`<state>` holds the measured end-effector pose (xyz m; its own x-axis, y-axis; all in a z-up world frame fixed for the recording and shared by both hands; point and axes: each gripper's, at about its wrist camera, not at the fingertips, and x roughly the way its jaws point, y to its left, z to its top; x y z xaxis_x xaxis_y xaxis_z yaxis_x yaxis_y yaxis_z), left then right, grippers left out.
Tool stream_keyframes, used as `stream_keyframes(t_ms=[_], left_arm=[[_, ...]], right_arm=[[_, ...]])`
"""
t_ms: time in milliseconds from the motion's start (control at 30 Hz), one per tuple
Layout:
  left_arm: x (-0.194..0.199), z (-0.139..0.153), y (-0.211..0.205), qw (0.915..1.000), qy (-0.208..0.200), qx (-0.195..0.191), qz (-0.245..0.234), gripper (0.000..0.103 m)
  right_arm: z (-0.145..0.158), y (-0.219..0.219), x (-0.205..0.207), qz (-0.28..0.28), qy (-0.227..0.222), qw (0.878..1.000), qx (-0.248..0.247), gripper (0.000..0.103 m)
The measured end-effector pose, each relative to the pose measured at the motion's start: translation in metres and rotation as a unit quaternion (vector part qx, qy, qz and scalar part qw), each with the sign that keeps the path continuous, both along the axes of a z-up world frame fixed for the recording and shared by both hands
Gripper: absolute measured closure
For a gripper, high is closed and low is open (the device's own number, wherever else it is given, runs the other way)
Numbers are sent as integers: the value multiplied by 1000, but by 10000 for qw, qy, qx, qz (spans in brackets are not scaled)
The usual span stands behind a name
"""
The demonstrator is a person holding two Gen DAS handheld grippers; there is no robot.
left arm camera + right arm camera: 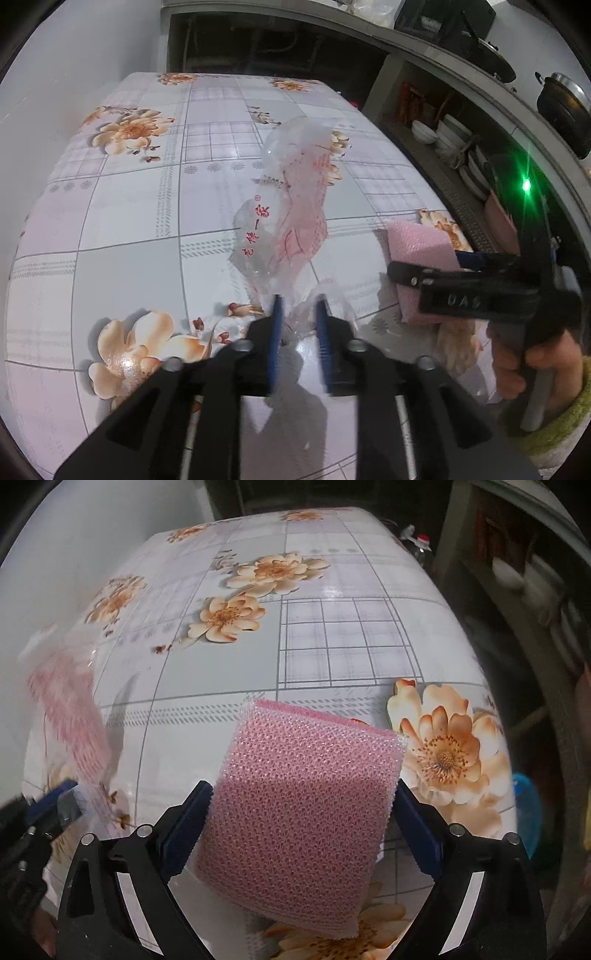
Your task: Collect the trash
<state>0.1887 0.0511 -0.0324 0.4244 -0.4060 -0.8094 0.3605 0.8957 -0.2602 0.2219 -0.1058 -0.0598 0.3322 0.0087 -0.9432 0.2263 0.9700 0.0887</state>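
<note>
Pink mesh sponge (pixel 295 812) sits between my right gripper (pixel 295 827) jaws, which stand wide apart just beside its edges; I can't tell if they touch it. My left gripper (pixel 297 321) jaws are slightly parted around the clear plastic bag's (pixel 288 199) near end. Beyond, the bag stretches over the flowered tablecloth (pixel 129 206); stacked bowls (pixel 443 133) sit on a shelf.
</note>
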Motion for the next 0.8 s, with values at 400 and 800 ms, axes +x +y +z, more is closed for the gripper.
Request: stream_keyframes(t_ms=[400,800], left_arm=[[17,5,-9,9994,-311,118,-105,39],[63,-25,-37,9968,-286,714,-217,52]], right_arm=[[3,-9,-22,160,-2,9999,-15,15],[5,-11,-40,241,-112,9996,-16,24]])
